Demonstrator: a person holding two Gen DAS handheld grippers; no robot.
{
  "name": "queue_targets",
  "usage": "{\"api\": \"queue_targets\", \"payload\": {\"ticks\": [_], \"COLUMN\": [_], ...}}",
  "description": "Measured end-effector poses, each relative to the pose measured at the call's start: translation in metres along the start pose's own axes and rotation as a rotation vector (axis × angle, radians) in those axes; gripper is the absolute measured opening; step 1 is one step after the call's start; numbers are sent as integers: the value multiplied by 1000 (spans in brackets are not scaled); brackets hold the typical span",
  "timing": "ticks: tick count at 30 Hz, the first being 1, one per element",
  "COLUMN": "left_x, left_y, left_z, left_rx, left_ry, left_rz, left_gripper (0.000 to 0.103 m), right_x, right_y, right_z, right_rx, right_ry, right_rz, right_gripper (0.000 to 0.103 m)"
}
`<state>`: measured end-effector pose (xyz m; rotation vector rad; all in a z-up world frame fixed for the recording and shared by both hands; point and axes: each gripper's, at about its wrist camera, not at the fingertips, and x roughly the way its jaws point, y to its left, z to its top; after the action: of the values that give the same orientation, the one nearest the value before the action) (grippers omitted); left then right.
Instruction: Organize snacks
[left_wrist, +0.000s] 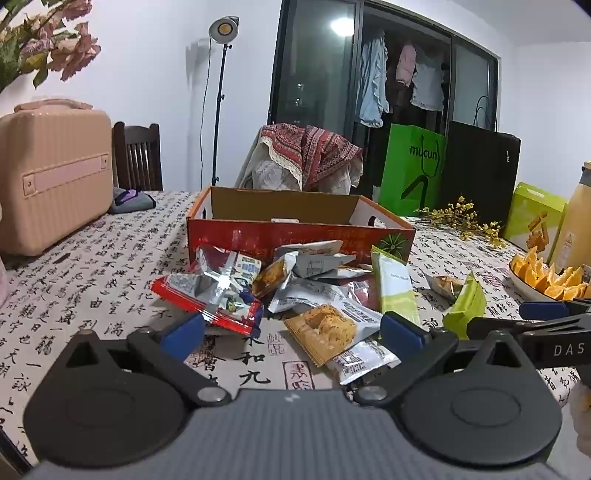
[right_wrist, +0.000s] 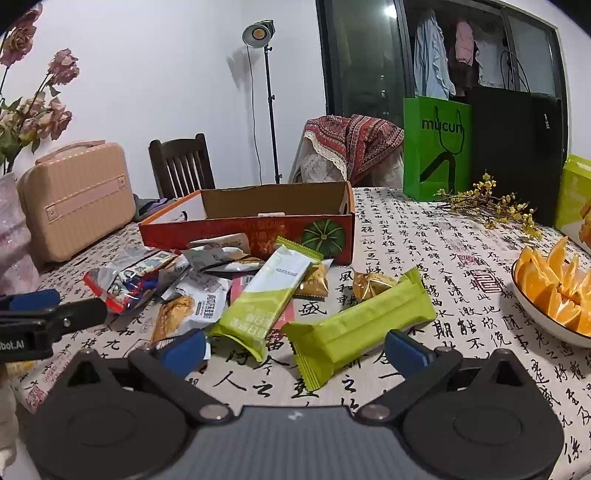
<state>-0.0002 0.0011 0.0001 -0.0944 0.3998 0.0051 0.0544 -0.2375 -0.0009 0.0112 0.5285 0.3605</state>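
A pile of snack packets lies on the table in front of an open red cardboard box (left_wrist: 295, 236), which also shows in the right wrist view (right_wrist: 243, 229). My left gripper (left_wrist: 291, 332) is open, its fingers either side of an orange biscuit packet (left_wrist: 325, 328). A red-edged silver packet (left_wrist: 207, 295) lies to its left. My right gripper (right_wrist: 295, 349) is open around the near end of a green bar packet (right_wrist: 358, 325). A white-and-green bar packet (right_wrist: 266, 295) lies beside it. The right gripper's fingers show at the right edge of the left wrist view (left_wrist: 524, 325).
A pink suitcase (left_wrist: 55, 173) stands at the left. A bowl of orange wedges (right_wrist: 554, 291) sits at the right. A green paper bag (right_wrist: 436, 147), a black bag (right_wrist: 517, 155) and yellow flower sprigs (right_wrist: 491, 206) are at the back right. A chair (right_wrist: 181, 166) stands behind the table.
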Motion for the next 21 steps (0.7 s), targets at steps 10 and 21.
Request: {"api": "queue_targets", "payload": {"ticks": [10,21], "left_x": [6,2], "left_y": [2,-1], "left_z": [-5,-1], "left_rx": [-19,-13], "left_ry": [17,16], "left_rz": [-13,-15], "left_gripper": [103,103], "right_x": [1,1], "right_y": [1,1], "right_z": [0,0], "right_rx": [-1,-3], "right_ry": [1,2], "right_rz": [0,-3], "right_gripper": [103,103]}}
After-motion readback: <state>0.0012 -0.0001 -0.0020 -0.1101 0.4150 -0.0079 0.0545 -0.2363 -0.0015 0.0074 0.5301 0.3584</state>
